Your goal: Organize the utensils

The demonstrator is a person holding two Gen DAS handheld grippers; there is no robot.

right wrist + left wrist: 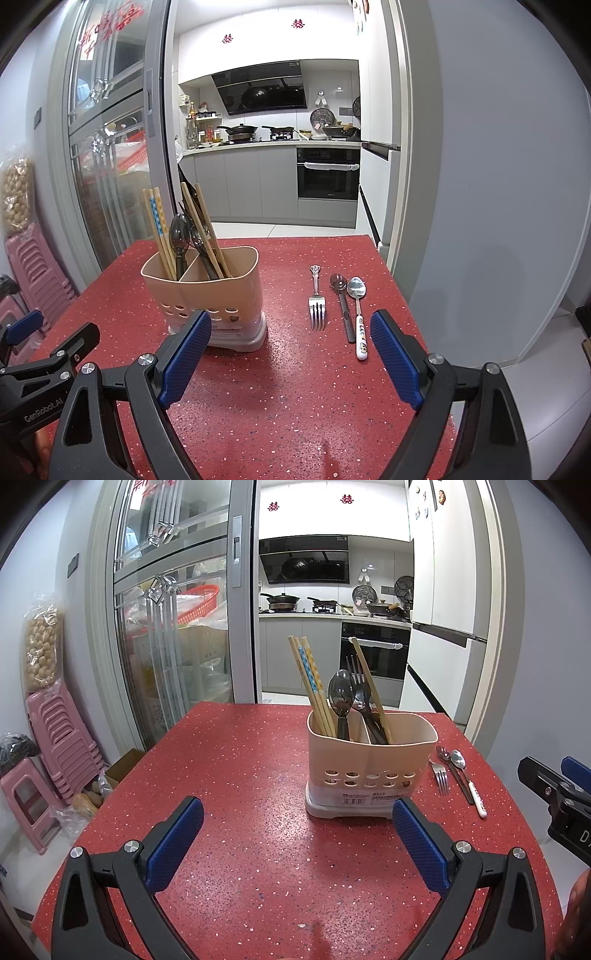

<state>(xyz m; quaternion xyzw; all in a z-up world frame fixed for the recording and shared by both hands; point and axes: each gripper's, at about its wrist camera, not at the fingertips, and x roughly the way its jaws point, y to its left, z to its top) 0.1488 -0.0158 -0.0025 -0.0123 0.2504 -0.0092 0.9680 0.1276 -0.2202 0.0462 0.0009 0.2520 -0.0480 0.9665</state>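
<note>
A beige two-compartment utensil holder [369, 764] [214, 291] stands on the red table [240, 775] [295, 387]. It holds chopsticks [310, 679], a black spoon [340, 698] and a black fork. To its right lie a metal fork [317, 301] [440, 775], a dark-handled spoon [341, 302] [456, 771] and a white-handled spoon [359, 314] [469, 782]. My left gripper [297, 843] is open and empty, in front of the holder. My right gripper [290, 360] is open and empty, in front of the loose utensils.
The table's far edge faces an open kitchen doorway with an oven [328, 173]. A glass sliding door [166, 627] is at the left. Pink stools [48, 746] stand on the floor left of the table. A grey wall [498, 184] is at the right.
</note>
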